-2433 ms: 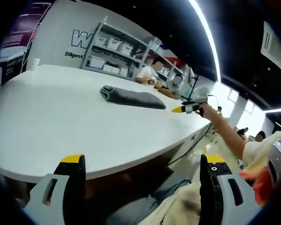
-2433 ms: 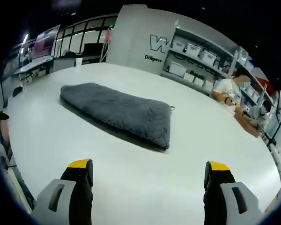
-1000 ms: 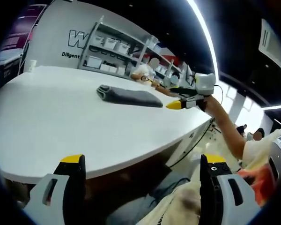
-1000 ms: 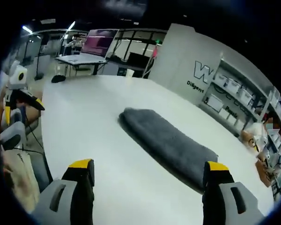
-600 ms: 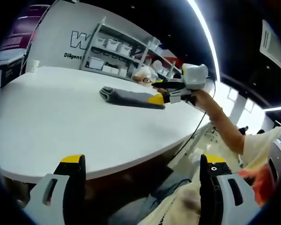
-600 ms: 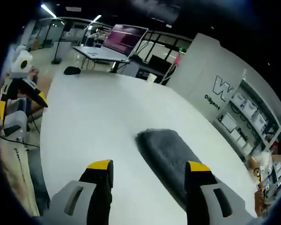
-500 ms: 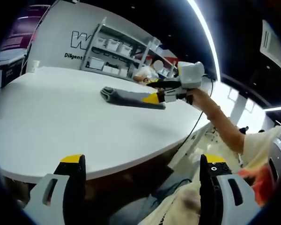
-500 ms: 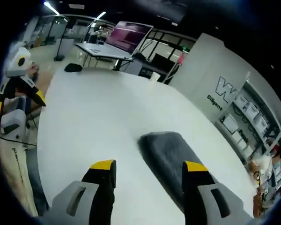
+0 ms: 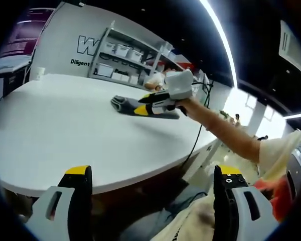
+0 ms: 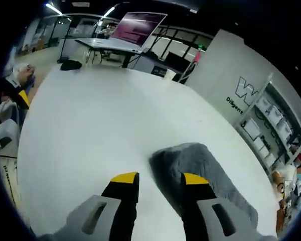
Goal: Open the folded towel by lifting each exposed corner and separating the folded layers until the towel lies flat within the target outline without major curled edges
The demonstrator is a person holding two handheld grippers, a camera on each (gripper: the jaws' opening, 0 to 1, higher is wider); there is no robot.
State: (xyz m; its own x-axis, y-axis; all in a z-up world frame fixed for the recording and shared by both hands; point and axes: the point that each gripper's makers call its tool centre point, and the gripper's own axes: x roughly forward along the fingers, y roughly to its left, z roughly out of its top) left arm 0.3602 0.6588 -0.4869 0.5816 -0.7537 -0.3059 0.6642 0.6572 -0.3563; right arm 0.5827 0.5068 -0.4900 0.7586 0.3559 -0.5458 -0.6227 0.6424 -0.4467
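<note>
A folded grey towel (image 10: 205, 170) lies on the white table (image 10: 90, 125). Its rounded near end sits just ahead of my right gripper (image 10: 159, 176), between the yellow tips. The jaws have drawn close together, but a gap with bare table still shows between them. In the left gripper view the towel (image 9: 121, 102) is far across the table (image 9: 65, 130), and the right gripper (image 9: 143, 108), held by a hand, points its tips at that end. My left gripper (image 9: 153, 171) stands wide open at the table's near edge, holding nothing; the left gripper (image 10: 12, 98) is also at the left rim of the right gripper view.
A paper cup (image 10: 168, 75) stands at the table's far edge, the same cup (image 9: 38, 73) at the left in the other view. Shelves with bins (image 9: 125, 50) line the wall behind. A person (image 9: 158, 79) sits beyond the towel. A cable (image 9: 195, 145) hangs off the table's right edge.
The right gripper has swung over the table to the towel's near end, and its jaws have narrowed from wide apart to a small gap. The left gripper has stayed put and open.
</note>
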